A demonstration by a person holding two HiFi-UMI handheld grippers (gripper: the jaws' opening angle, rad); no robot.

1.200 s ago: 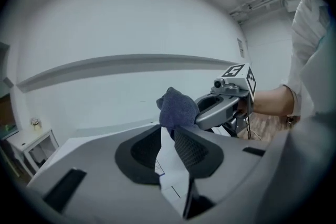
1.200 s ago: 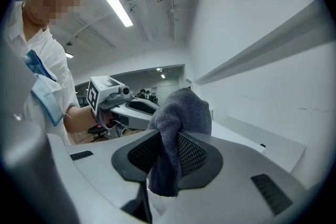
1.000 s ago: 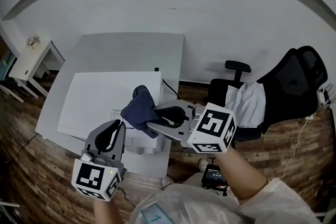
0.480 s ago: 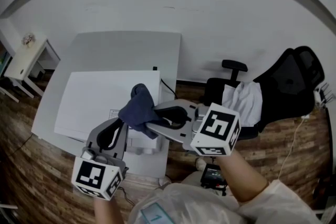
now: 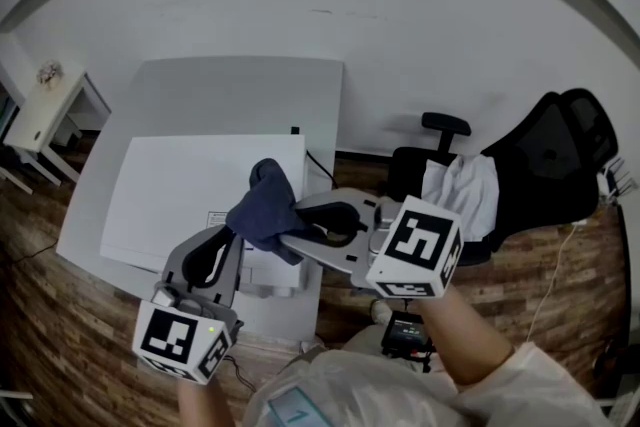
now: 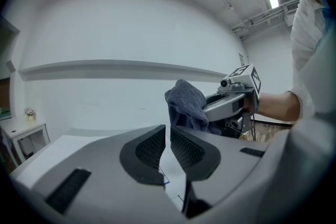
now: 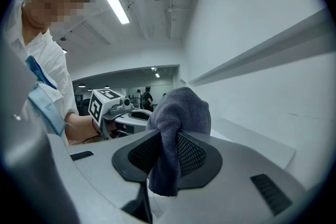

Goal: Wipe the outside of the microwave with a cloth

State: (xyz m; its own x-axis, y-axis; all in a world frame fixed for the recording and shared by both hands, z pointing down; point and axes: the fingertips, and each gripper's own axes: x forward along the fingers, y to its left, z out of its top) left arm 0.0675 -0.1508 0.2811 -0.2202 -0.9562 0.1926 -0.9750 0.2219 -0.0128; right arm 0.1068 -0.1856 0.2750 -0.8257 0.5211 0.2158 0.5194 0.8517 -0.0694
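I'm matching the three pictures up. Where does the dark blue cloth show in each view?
Head view: the cloth is at centre, over the right side of the microwave, clamped in the right tool.
Left gripper view: right of centre, just beyond the shut left tool.
Right gripper view: centre, draped between the jaws.
Shared landmark: the white wall behind.

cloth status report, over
Right gripper shut on cloth. Left gripper shut, empty. Cloth above microwave, contact unclear. No obstruction seen.
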